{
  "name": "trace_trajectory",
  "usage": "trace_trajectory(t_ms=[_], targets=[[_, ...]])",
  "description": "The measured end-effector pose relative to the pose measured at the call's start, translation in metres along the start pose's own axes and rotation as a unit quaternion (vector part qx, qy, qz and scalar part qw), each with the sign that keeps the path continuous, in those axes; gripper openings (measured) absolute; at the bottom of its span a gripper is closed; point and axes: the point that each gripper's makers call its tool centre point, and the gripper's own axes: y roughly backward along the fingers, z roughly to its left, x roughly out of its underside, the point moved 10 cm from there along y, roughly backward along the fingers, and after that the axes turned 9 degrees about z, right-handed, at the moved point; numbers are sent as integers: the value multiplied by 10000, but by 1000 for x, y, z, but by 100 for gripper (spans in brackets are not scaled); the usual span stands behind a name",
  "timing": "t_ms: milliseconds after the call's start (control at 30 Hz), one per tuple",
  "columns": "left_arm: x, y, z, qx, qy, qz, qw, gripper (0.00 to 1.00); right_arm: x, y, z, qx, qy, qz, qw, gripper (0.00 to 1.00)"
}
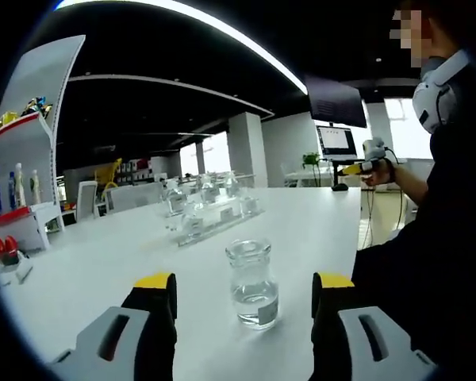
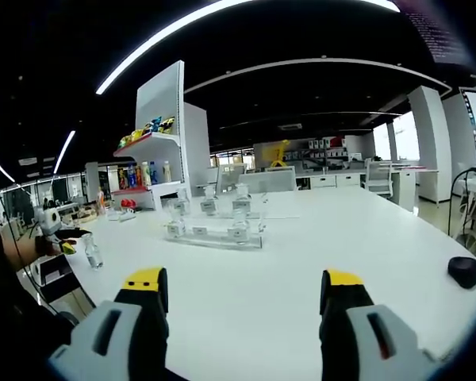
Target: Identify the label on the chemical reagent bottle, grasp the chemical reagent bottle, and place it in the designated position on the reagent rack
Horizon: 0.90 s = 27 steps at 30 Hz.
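A small clear glass reagent bottle (image 1: 254, 283) with a white label stands upright on the white table (image 1: 317, 230). It sits just ahead of my left gripper (image 1: 244, 282), in line with the gap between the open jaws, and neither jaw touches it. Farther back is the clear acrylic reagent rack (image 1: 214, 213), holding several small bottles. My right gripper (image 2: 243, 282) hangs open over bare table, facing the rack (image 2: 214, 228) from its other side. In the right gripper view the bottle (image 2: 93, 252) is at far left, beside the left gripper (image 2: 55, 230).
A person in dark clothes (image 1: 452, 238) stands at the table's right edge, holding the right gripper (image 1: 365, 165). A white shelf unit with coloured bottles (image 2: 152, 171) stands beyond the table. A small black object (image 2: 463, 271) lies on the table. A monitor (image 1: 335, 143) stands behind.
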Motion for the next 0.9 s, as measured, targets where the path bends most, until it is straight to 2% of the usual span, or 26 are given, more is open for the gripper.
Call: trace_trajectory(t_ms=[133,900], targets=[[-1,-3,-2,1,-5,9,10000,66,-1,0,0,-2,16,1,10000,75],[1,-10,-5,55,-65,124,9999,64,3,3,-1,18,-62,-43,10000,75]])
